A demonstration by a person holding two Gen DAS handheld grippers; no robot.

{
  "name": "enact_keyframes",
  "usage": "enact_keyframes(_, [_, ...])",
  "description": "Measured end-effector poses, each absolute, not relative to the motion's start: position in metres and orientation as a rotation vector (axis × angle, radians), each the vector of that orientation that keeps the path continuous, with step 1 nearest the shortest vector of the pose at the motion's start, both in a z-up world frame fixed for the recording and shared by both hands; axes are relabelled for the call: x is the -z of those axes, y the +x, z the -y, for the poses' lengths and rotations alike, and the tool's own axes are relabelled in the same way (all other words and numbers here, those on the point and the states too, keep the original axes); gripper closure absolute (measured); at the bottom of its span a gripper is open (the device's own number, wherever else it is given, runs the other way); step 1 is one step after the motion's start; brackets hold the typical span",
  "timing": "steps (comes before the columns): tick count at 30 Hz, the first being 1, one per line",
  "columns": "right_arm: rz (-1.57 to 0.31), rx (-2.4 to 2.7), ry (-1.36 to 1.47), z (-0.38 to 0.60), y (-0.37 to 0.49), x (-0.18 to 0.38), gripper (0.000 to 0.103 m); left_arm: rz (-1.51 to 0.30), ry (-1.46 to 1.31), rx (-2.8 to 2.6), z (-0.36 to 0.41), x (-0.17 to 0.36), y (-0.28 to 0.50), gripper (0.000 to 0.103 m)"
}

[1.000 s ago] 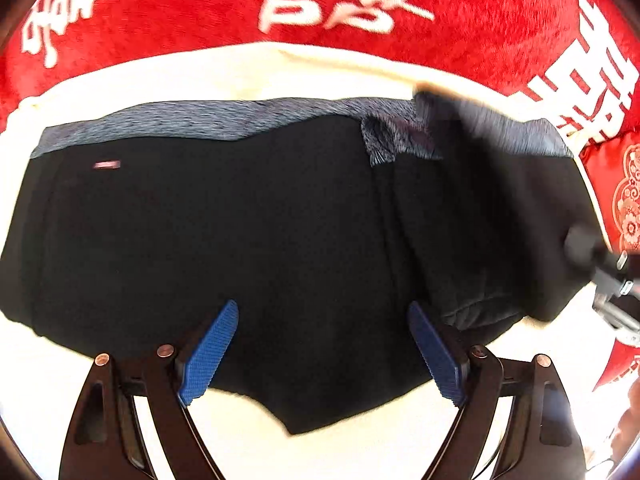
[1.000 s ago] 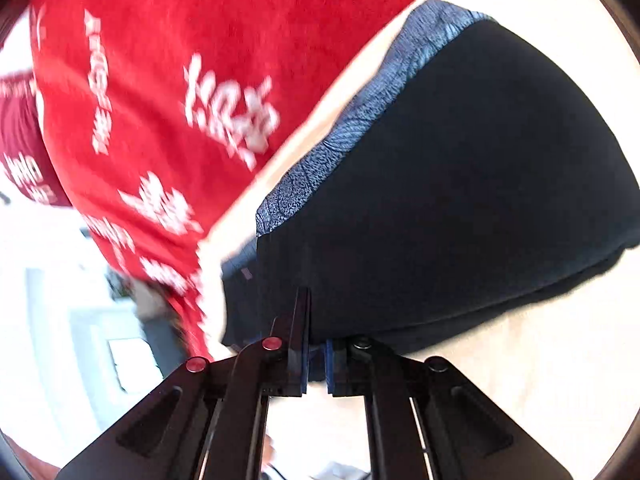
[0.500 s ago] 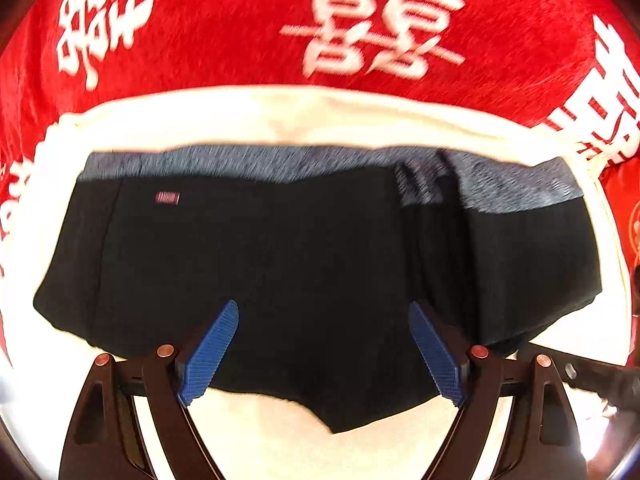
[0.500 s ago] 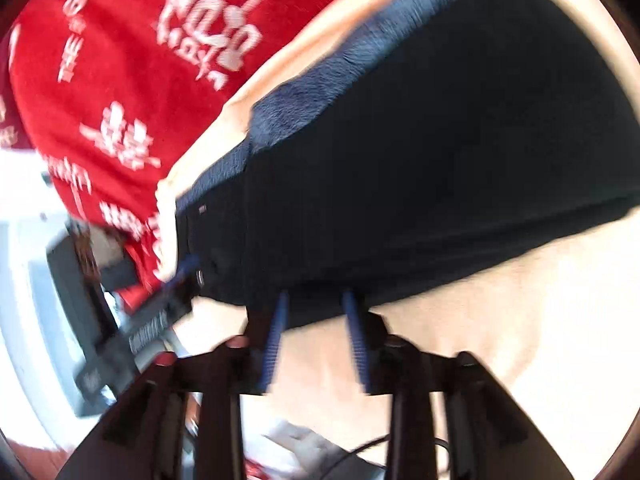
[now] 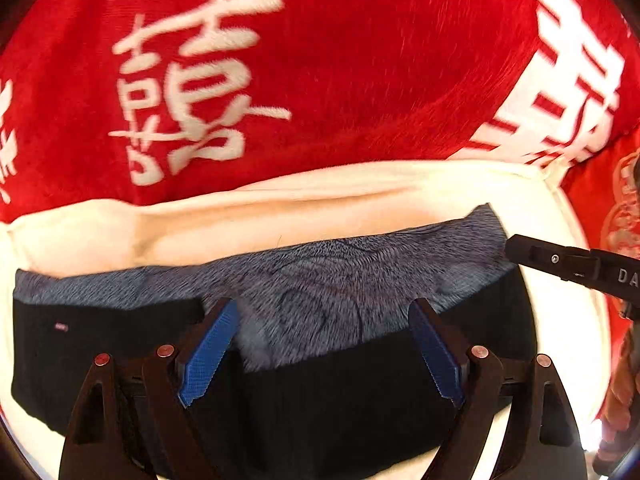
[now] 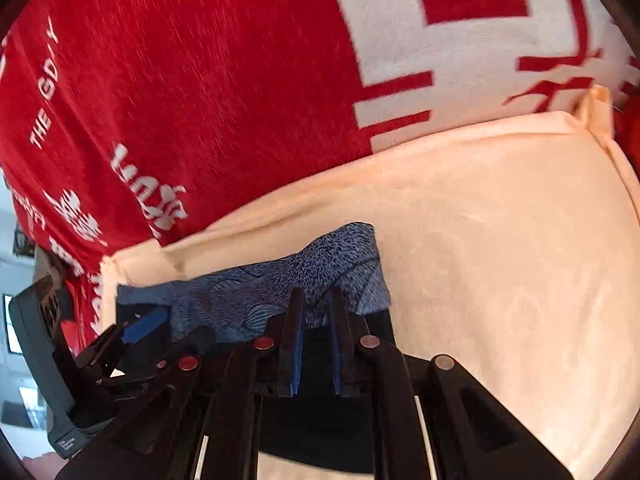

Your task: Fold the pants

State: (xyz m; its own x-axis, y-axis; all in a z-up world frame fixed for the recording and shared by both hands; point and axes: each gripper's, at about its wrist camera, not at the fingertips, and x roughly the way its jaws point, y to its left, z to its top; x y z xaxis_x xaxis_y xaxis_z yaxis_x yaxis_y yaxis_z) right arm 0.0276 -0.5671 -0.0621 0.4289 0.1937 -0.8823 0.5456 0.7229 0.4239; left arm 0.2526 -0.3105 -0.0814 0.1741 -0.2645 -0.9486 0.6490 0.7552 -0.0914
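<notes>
The black pants (image 5: 340,408) with a blue-grey patterned waistband (image 5: 320,280) lie folded on a cream cloth (image 5: 200,228). My left gripper (image 5: 322,346) hangs over the waistband with its blue pads (image 5: 208,352) wide apart, open and gripping nothing. My right gripper (image 6: 316,308) hovers over the right end of the waistband (image 6: 340,256). Its jaws are closing, and a narrow gap remains through which the fabric shows unpinched. One of its black fingers (image 5: 560,260) reaches in at the right of the left wrist view.
A red blanket (image 5: 360,80) with large white characters spreads beyond the cream cloth (image 6: 500,240). A person's hand (image 5: 624,380) shows at the right edge. The left gripper's body (image 6: 60,380) fills the lower left of the right wrist view.
The right gripper let go of the pants' folded side, opened, then narrowed again while swinging to the waistband's right end. The left gripper moved up from the pants' middle to the waistband, still wide.
</notes>
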Motion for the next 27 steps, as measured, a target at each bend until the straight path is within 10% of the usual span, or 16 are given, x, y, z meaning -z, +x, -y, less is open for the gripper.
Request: enact_keyframes(27, [-1.248, 0.173, 0.759, 0.467, -0.007, 0.076, 0.077, -1.361, 0.275, 0.546, 0.178, 0.073, 0.234, 0.006])
